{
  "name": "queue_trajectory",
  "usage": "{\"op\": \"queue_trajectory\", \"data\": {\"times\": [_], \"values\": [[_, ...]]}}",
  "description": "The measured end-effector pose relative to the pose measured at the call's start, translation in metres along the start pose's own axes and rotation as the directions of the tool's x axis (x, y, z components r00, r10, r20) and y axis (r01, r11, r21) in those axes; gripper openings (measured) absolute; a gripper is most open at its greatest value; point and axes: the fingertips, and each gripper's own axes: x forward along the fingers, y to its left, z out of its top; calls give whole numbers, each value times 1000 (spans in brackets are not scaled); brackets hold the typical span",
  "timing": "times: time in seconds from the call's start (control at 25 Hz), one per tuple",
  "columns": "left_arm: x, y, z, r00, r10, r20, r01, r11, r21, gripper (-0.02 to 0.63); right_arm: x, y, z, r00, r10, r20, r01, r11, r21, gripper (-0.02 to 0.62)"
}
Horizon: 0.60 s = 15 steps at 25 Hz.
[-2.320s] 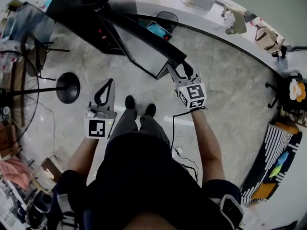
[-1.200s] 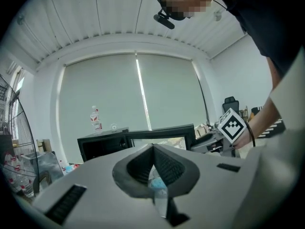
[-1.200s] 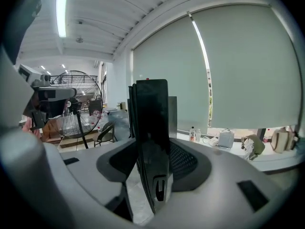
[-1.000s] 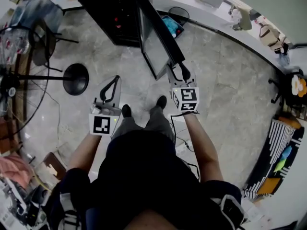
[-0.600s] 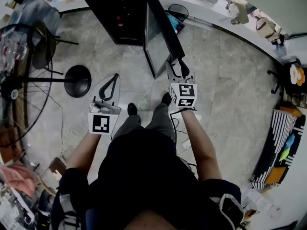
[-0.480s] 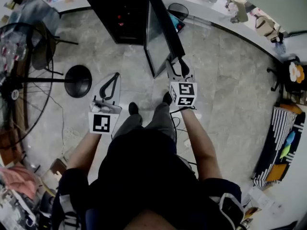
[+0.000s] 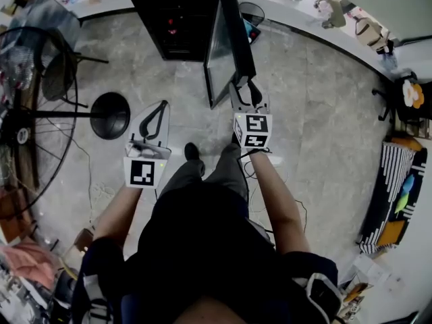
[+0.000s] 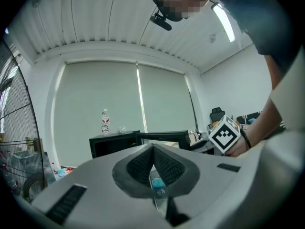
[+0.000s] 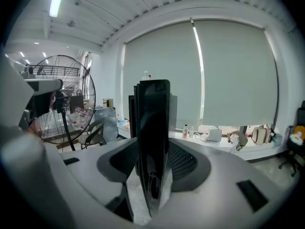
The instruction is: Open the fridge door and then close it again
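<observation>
The low black fridge (image 7: 172, 19) stands at the top of the head view, its glass door (image 7: 221, 52) swung out toward me, almost square to the cabinet. My right gripper (image 7: 244, 93) is shut on the door's free edge. In the right gripper view the dark door edge (image 9: 152, 118) stands upright between the pads of that gripper (image 9: 151, 175). My left gripper (image 7: 154, 123) hovers over the floor left of the door, shut and empty. In the left gripper view its fingers (image 8: 153, 168) meet, with the fridge (image 8: 114, 144) beyond.
A big standing fan (image 7: 27, 106) with a round base (image 7: 110, 113) stands on the left beside a chair (image 7: 57, 73). A white counter (image 7: 317, 29) with bags runs along the back right. My feet and a cable (image 7: 253, 167) are on the tiled floor below the door.
The door has swung further out from the fridge, the right gripper staying clamped on its edge. The person has stepped round; the left gripper has kept shut and empty alongside.
</observation>
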Motion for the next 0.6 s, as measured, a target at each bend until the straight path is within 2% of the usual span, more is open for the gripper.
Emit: {"op": "queue_trajectory", "data": {"times": [0.24,0.6], "values": [[-5,9,-5,1000,-1,3,1,1000,-8,25,6,20,-3,998,-54,-26,54,998,18,207],[-5,15,-8,998,58,-38,-58,998,-5,23,9,37,5,998,-57,-22,57,998,33,206]]}}
